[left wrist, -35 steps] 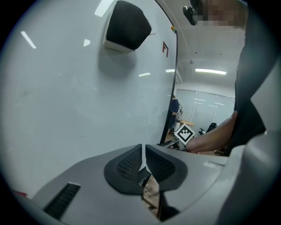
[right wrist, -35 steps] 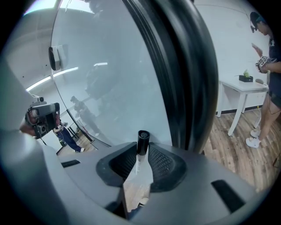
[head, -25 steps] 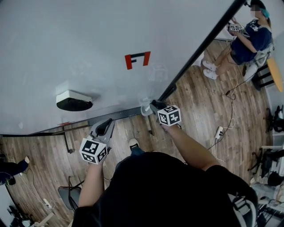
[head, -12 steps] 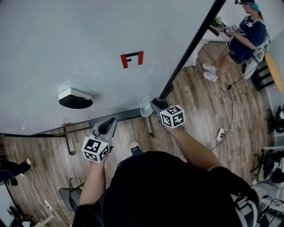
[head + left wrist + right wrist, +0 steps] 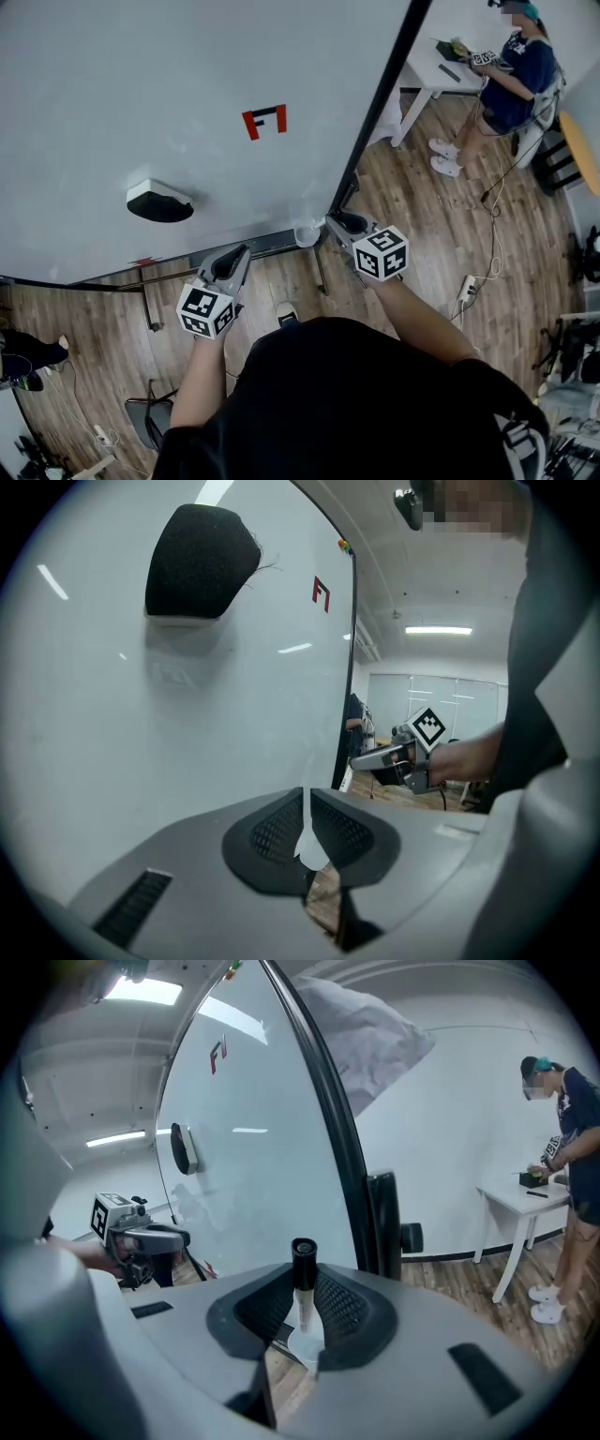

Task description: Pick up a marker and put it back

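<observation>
A marker (image 5: 303, 1262) with a white barrel and a black cap stands upright between the pads of my right gripper (image 5: 302, 1309), which is shut on it. In the head view the right gripper (image 5: 340, 225) sits at the lower right corner of the whiteboard (image 5: 141, 84), beside its black frame (image 5: 375, 103). My left gripper (image 5: 228, 268) hovers just below the board's bottom rail (image 5: 267, 246). Its pads (image 5: 281, 829) meet with nothing between them. A black-and-white eraser (image 5: 159, 202) clings to the board above the left gripper.
A red and black mark (image 5: 264, 122) is on the board. At the upper right a person (image 5: 516, 66) stands at a white table (image 5: 427, 70). Cables and a power strip (image 5: 463, 281) lie on the wooden floor. A chair (image 5: 145, 412) is at the lower left.
The right gripper has drifted a little to the right and down with the marker still in it. The left gripper has hardly moved. The view has turned slightly.
</observation>
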Motion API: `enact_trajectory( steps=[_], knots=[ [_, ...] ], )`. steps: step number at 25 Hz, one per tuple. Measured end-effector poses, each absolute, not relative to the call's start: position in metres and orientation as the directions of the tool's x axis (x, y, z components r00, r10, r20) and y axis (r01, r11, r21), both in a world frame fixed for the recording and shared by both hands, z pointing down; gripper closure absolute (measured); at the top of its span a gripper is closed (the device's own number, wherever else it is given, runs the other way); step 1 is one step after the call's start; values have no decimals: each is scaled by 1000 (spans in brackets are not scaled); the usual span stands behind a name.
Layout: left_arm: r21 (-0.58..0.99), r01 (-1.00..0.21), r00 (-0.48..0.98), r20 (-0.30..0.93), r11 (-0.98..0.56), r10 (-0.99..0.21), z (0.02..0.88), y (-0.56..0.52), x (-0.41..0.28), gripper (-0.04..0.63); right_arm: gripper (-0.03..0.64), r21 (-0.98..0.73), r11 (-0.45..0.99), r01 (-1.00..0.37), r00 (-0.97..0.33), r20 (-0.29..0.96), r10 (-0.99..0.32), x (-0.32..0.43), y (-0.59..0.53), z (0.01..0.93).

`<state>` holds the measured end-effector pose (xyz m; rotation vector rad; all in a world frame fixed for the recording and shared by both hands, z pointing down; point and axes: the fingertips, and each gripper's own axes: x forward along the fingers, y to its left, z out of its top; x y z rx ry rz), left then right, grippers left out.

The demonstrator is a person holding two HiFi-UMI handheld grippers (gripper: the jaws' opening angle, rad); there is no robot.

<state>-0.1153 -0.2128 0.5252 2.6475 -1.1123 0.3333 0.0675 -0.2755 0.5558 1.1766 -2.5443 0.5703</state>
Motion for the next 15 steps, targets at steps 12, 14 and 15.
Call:
enact_trajectory(
  steps=[12,14,15],
  knots=[
    [121,-733,669,303,-669,-679,517,-204,-106,560,554,-245,575,-781,-623,377,-686,108,-249,537],
    [119,-735,667,305,-668,-680,516,-203,-104,560,555,-250,573,-780,-624,378,-685,111,-246,538],
    [119,-735,666,306,-667,-680,516,-201,-103,560,554,-252,572,-781,-623,378,-685,112,-245,539]
  ],
)
